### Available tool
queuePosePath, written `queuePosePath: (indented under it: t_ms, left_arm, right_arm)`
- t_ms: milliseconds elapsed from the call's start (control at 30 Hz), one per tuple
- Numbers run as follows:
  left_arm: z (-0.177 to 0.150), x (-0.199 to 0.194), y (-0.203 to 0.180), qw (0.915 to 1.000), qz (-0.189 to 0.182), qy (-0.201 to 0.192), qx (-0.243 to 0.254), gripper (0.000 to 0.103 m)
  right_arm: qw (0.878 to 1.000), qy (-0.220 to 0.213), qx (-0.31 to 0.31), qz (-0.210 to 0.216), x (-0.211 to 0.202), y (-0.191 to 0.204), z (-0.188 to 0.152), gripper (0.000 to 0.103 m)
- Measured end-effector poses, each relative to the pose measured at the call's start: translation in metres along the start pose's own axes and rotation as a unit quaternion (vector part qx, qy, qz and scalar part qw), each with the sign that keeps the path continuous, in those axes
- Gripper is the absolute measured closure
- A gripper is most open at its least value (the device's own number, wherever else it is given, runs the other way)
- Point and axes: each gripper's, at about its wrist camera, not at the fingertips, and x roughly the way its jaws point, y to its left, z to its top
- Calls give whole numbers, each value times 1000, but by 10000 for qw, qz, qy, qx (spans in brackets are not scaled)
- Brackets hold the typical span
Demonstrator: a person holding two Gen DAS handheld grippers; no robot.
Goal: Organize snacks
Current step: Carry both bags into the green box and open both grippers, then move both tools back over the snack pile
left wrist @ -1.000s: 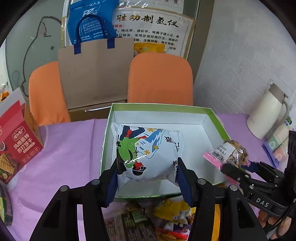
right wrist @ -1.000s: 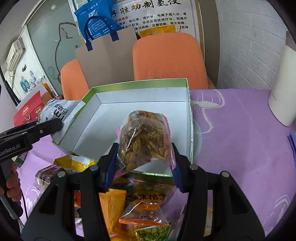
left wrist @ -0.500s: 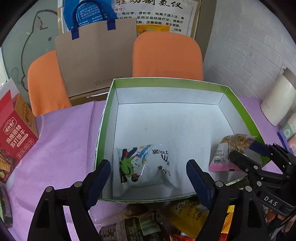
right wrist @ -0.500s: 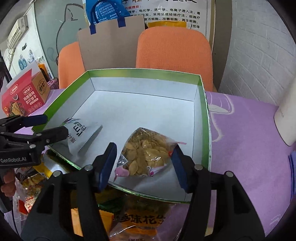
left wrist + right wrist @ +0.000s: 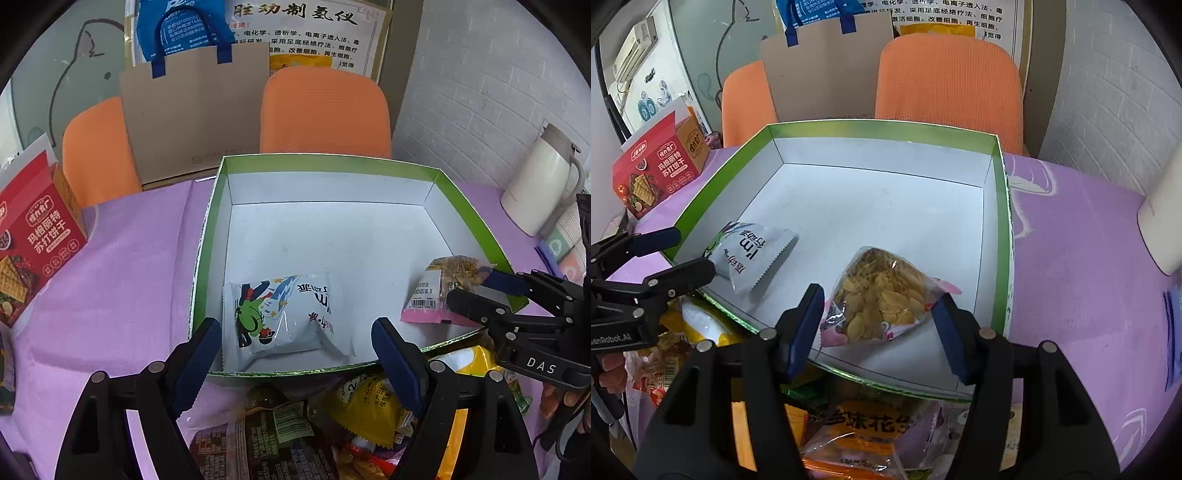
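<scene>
- So, two snacks are sitting in the green box (image 5: 465, 206) already: a white packet (image 5: 284, 315) in the near-left corner and a clear bag of chips (image 5: 882, 295) with pink edges near the near-right side.
- Left gripper (image 5: 295, 354) is spread wide and holds nothing; its blue pads sit either side of the white packet without touching it, as far as I can tell.
- Right gripper (image 5: 881, 325) is the same deal: wide apart, empty, with the chip bag lying flat between the pads on the box floor.
- Most of the box is bare white floor, so I'd say the job has only just started.
- Plenty left to do: a heap of loose snacks (image 5: 314, 432) lies on the purple tablecloth (image 5: 110, 280) right in front of the box's near wall, with yellow, orange and dark wrappers all jumbled together.
- White packet looks puffy, with a cartoon print and a saw-tooth seal. Chip bag is see-through, lumpy and has a barcode label.
- Red cracker box (image 5: 35, 243) stands off at the far left; can't tell if it's part of the sorting.
</scene>
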Motion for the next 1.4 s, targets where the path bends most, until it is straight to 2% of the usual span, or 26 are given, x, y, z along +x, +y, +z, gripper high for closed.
queuePosePath:
  t_ms: [67, 133, 233, 300, 467, 567, 700, 933, 1100, 1267, 1400]
  left_arm:
    - [-1, -13, -1, 9997, 201, -100, -12, 17]
    - [-1, -32, -1, 9991, 327, -280, -2, 17]
    - [-9, -67, -5, 9971, 411, -633, 39, 12]
    - [-18, -92, -9, 9946, 521, -897, 69, 4]
    - [-51, -145, -17, 9874, 564, -1479, 42, 0]
    - [-80, -168, -15, 9827, 538, -1763, -173, 0]
    - [-114, -173, -12, 9851, 527, -1585, -419, 0]
    - [-161, -157, -19, 9907, 567, -1114, -531, 0]
    - [-171, -151, -25, 9914, 710, -1017, -412, 0]
    - [-171, -143, -27, 9923, 723, -920, -406, 0]
    - [-172, -137, -28, 9937, 694, -811, -326, 0]
  right_arm:
    - [9998, -131, 125, -70, -12, 0, -3, 33]
    - [9986, -485, 204, -68, -36, 2, -7, 19]
    - [9954, -931, 94, -208, -77, 13, -13, 15]
    - [9925, -1200, -30, -208, -103, 24, -22, 11]
    - [9857, -1627, -364, -228, -148, 53, -52, 5]
    - [9803, -1835, -661, -305, -167, 71, -82, 4]
    - [9740, -2031, -850, -532, -177, 84, -119, 3]
    - [9790, -1889, -492, -592, -167, 81, -169, 3]
    - [9840, -1565, -311, -788, -150, 69, -188, 3]
    - [9904, -1146, -62, -767, -131, 56, -201, 3]
    - [9933, -974, 231, -583, -123, 46, -203, 3]
